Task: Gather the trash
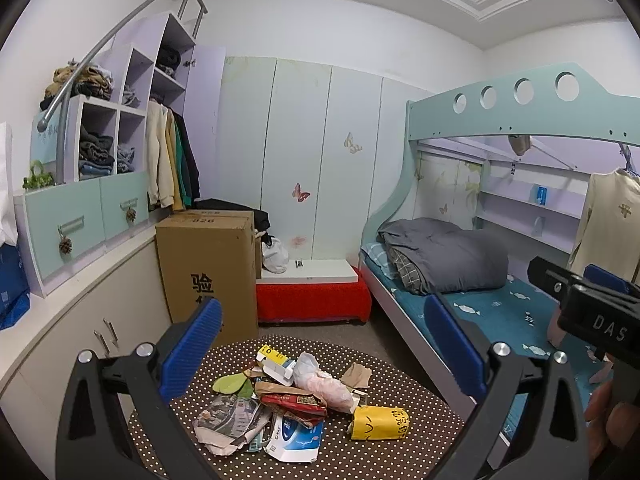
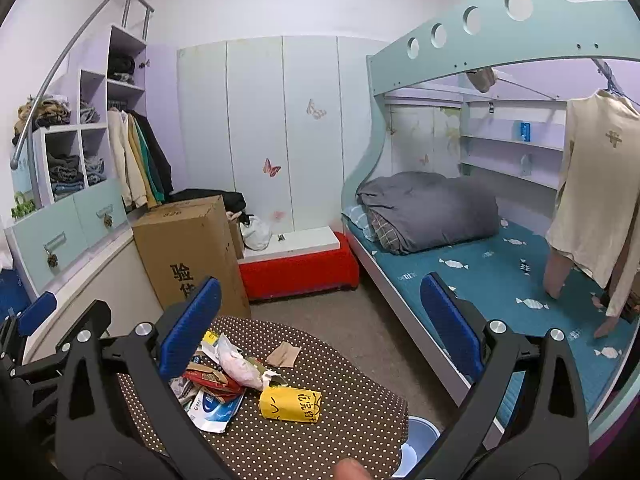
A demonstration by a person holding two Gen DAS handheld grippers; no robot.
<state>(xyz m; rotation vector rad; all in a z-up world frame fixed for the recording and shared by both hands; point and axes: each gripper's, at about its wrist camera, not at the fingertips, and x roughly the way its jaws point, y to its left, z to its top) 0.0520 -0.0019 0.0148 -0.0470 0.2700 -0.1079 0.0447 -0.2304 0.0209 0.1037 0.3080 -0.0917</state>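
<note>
While the left gripper (image 1: 322, 344) hovers with fingers wide and empty, the trash pile (image 1: 288, 400) lies straight ahead below them on the dotted tabletop (image 1: 400, 448). From the right gripper (image 2: 320, 328), equally wide and empty, the yellow carton (image 2: 290, 404) lies nearest, long axis crosswise, in a small bedroom beside the bunk bed (image 2: 480, 272).

Left tool (image 1: 322, 350) and right tool (image 2: 320, 330): black frames, silver screws, ribbed blue pads (image 1: 191, 350); white "DAS" lettering.

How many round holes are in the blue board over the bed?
4 round holes in the bunk bed's top board, in a rising row. None look hidden.
</note>
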